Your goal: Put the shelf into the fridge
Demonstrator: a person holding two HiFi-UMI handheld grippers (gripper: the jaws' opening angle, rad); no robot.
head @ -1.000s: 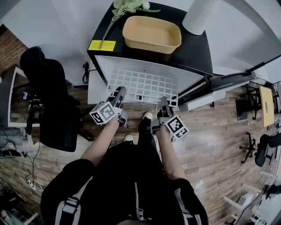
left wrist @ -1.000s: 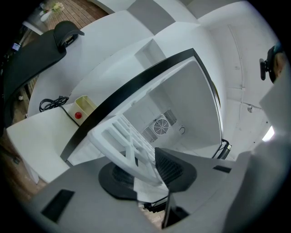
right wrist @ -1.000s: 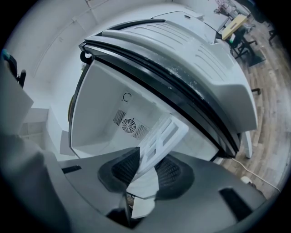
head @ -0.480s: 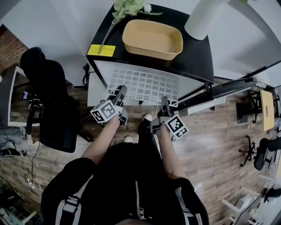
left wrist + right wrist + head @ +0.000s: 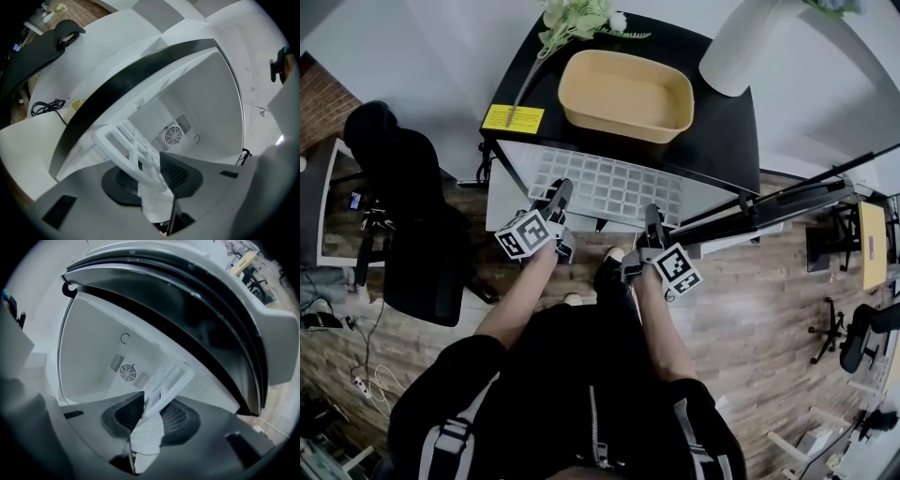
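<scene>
The shelf [image 5: 609,187] now sits deeper inside the fridge [image 5: 727,131], still partway out (left hand-held gripper [image 5: 557,194] and right hand-held gripper [image 5: 652,218] clamp its near edge).

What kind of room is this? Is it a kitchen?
Probably an office or lab, not a kitchen: a black office chair, a mini fridge on a wood floor, and a desk at the right.

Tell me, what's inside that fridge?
The white shelf, partly slid in, and a round fan vent on the back wall. The fingers cover the nearest part.
</scene>
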